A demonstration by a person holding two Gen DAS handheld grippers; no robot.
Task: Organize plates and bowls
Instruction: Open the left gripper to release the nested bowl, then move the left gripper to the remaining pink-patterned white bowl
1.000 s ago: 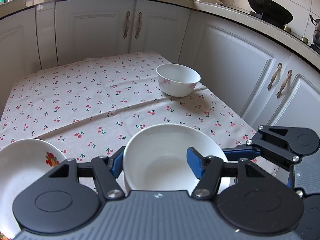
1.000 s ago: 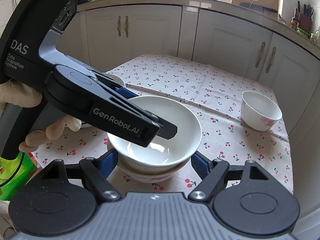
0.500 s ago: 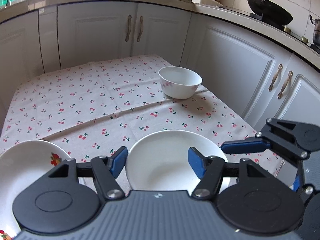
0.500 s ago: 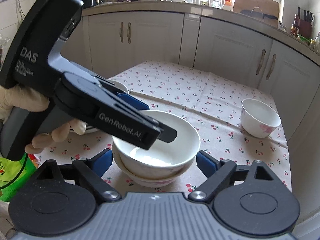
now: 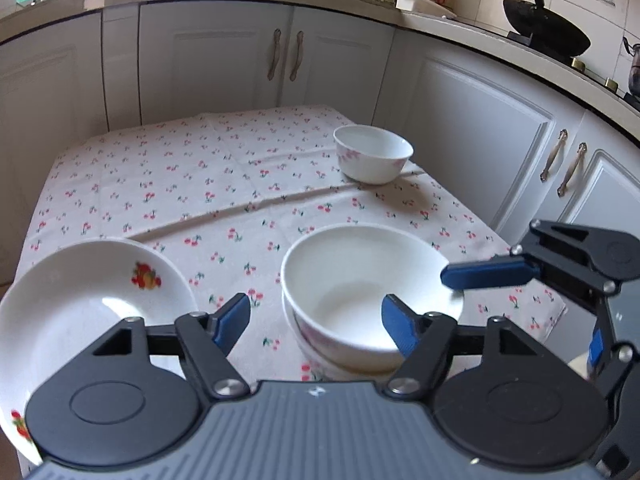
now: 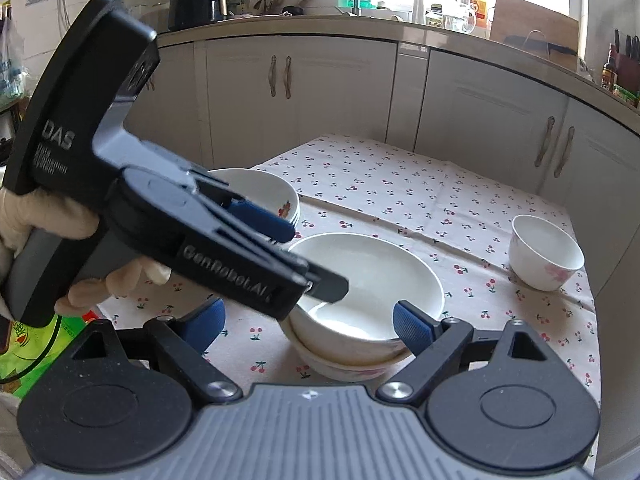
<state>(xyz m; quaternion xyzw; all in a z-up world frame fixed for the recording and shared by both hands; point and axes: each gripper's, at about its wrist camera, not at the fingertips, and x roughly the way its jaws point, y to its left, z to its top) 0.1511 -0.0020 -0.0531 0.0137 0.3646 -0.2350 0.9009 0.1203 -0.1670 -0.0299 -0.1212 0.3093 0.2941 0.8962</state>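
While both grippers hang above the cherry-print tablecloth (image 5: 208,184), a white bowl (image 5: 360,292) sits nested inside a second bowl (image 6: 340,364) near the front edge of the table. The left gripper (image 5: 316,322) has its blue fingers spread wide, one on each side of the near rim, and holds nothing. The right gripper (image 6: 308,322) is spread wide too and grips nothing. A plate with fruit print (image 5: 72,312) lies left of the stack. A small bowl with pink flowers (image 5: 372,158) stands apart, toward the far right corner.
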